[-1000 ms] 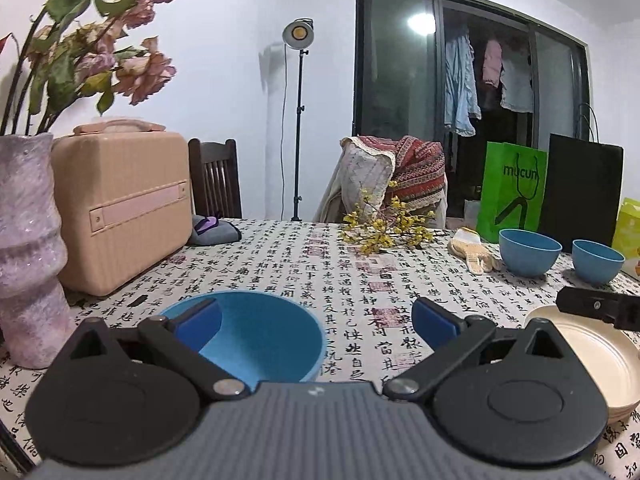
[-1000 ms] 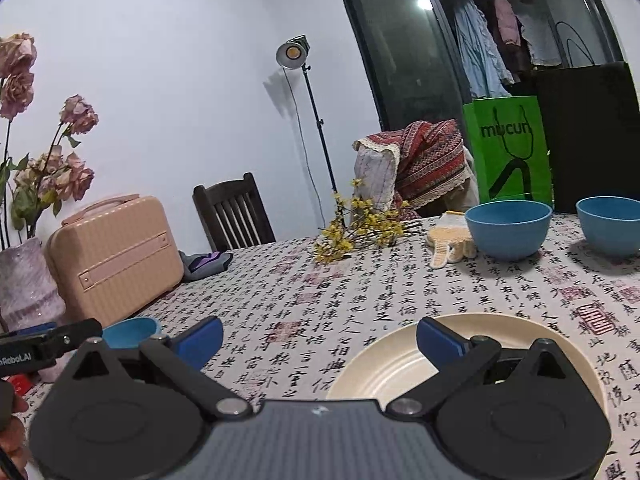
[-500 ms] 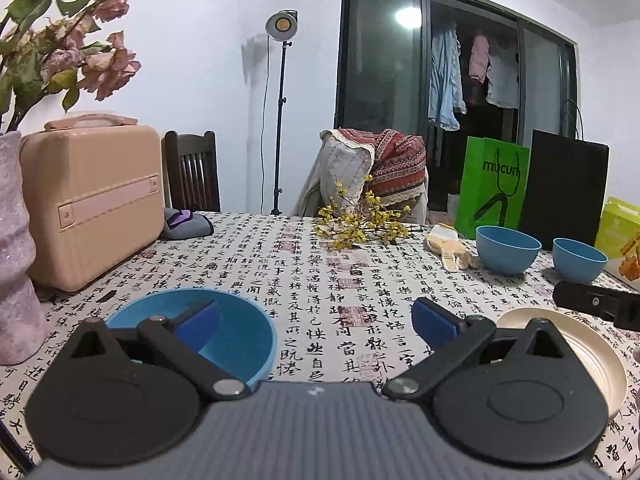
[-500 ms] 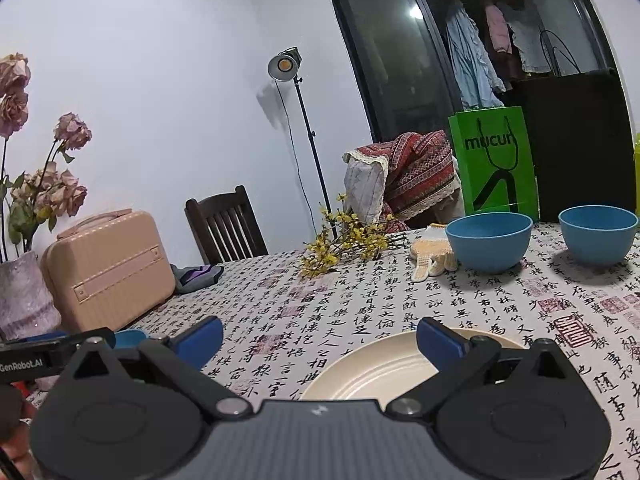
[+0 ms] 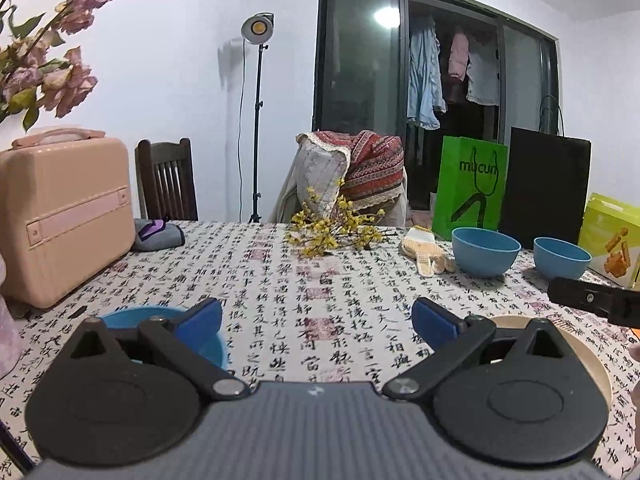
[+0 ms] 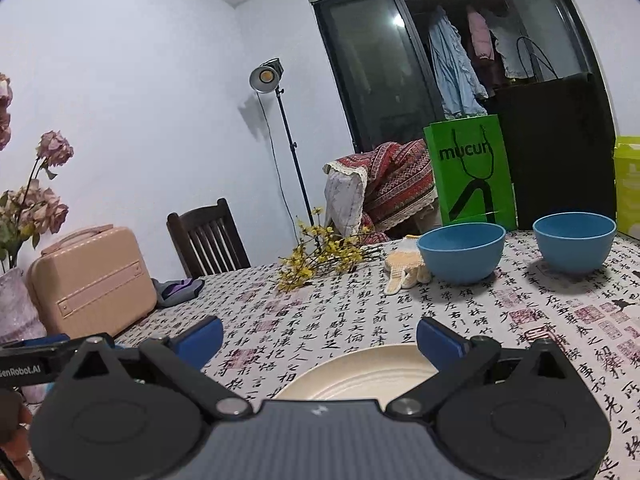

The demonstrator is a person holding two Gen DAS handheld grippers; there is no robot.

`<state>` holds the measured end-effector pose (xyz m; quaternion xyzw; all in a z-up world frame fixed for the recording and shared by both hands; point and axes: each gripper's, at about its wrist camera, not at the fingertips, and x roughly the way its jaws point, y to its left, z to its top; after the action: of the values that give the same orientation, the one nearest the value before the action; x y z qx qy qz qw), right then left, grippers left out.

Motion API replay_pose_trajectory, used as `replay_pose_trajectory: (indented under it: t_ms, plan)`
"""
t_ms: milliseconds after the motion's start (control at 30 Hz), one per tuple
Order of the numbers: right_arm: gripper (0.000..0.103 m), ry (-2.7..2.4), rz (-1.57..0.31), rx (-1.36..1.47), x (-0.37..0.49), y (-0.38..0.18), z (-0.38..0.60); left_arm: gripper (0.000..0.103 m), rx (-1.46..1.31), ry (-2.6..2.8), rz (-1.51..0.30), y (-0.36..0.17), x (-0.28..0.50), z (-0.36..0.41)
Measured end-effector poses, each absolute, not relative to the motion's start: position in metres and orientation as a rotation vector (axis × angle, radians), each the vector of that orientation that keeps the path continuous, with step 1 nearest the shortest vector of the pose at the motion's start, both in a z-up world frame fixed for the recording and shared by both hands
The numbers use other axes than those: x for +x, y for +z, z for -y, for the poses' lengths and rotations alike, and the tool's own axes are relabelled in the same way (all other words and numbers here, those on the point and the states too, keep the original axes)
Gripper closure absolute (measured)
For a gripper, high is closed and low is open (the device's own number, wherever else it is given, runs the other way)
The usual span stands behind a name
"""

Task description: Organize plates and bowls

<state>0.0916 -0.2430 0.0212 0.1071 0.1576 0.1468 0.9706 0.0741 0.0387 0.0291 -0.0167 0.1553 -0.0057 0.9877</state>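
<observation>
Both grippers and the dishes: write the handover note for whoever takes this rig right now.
Left gripper: open, empty, low over the tablecloth, with the near blue bowl under its left finger.
Right gripper: open, empty, over the cream plate.
Two more blue bowls, one larger and one smaller, stand apart at the far right, in front of the green bag.
Done: nothing stacked or grouped as far as the views show.
Left: probably gather the three bowls together and give the plate its place.
</observation>
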Motion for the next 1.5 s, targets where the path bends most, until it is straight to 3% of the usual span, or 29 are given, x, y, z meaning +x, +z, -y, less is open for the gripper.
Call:
replay_pose_trajectory:
  t_ms: [1500]
  plan:
    - [0.000, 0.199, -0.326, 0.274, 0.158, 0.044, 0.315, 0.000, -0.061, -0.102, -0.363, 0.064, 0.173, 0.048]
